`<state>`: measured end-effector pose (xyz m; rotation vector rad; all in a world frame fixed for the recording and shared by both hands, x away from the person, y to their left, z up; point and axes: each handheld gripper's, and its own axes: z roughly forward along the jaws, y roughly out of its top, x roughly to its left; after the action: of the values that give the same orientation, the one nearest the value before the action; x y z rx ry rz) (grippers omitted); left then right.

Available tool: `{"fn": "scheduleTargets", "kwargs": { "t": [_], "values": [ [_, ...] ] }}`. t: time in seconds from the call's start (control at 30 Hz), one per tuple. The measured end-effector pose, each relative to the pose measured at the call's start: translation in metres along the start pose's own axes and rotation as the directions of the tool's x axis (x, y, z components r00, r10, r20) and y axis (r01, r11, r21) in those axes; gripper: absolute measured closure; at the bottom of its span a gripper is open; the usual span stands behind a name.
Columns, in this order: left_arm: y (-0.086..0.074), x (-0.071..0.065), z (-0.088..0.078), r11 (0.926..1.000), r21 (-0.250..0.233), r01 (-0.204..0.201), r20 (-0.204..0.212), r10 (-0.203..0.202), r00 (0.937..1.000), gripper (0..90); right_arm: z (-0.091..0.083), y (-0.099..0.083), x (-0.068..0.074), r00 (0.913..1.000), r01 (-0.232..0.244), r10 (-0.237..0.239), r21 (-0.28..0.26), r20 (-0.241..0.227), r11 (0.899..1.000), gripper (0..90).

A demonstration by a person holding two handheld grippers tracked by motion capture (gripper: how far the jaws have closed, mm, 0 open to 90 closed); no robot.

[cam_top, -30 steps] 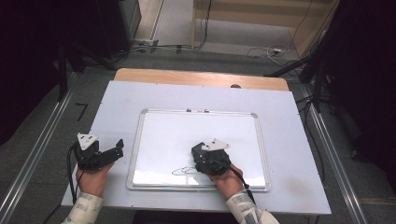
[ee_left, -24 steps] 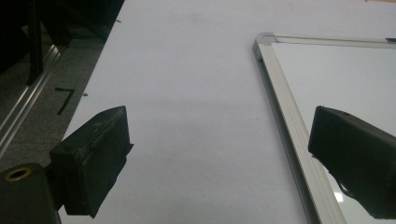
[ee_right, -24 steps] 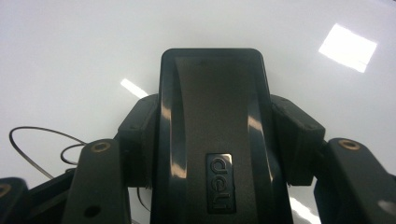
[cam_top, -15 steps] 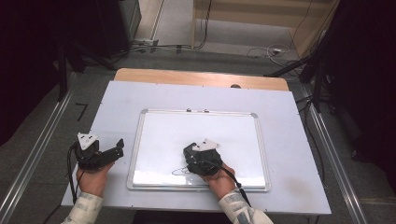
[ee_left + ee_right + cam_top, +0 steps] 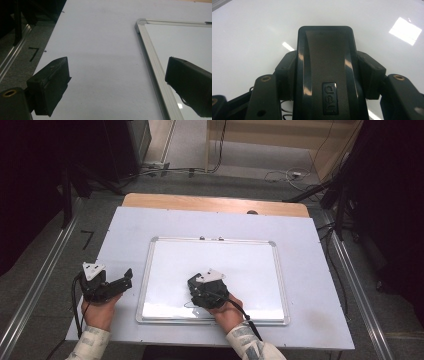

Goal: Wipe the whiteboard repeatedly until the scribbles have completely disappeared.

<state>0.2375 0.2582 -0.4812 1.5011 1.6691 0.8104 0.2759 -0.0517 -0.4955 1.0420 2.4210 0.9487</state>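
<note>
A: What changed?
B: The right gripper (image 5: pixel 200 287), clamped on a black eraser (image 5: pixel 325 75), has slid leftward across the whiteboard (image 5: pixel 165 251); most of the scribble at lower centre looks wiped, likely nearly done.
A: The left gripper (image 5: pixel 117 282)?
B: Jaws apart, at the bench's (image 5: pixel 310 235) lower left. No containers here.

One brand read clearly: "deli", raised on a small plate on the back of the black whiteboard eraser (image 5: pixel 325 75) in the right gripper view. On the grey floor (image 5: pixel 60 265) left of the table, a black mark resembling a "7" showed.
</note>
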Motion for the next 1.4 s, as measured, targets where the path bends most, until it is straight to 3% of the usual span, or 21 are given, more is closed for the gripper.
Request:
{"fn": "scheduleTargets", "kwargs": {
  "t": [0.9, 1.4],
  "values": [
    [0.0, 0.001, -0.002, 0.9999, -0.007, 0.008, -0.006, -0.008, 1.0, 6.2, 0.028, 0.031, 0.047, 0.9977, 0.055, -0.055, -0.002, -0.039, 0.999, 39.2],
    [0.0, 0.006, -0.002, 0.9998, -0.009, 0.019, -0.009, -0.019, 0.9998, 6.2, 0.037, 0.041, 0.057, 0.9952, 0.08, -0.08, -0.009, -0.055, 0.997, 39.0]
  ]
}}
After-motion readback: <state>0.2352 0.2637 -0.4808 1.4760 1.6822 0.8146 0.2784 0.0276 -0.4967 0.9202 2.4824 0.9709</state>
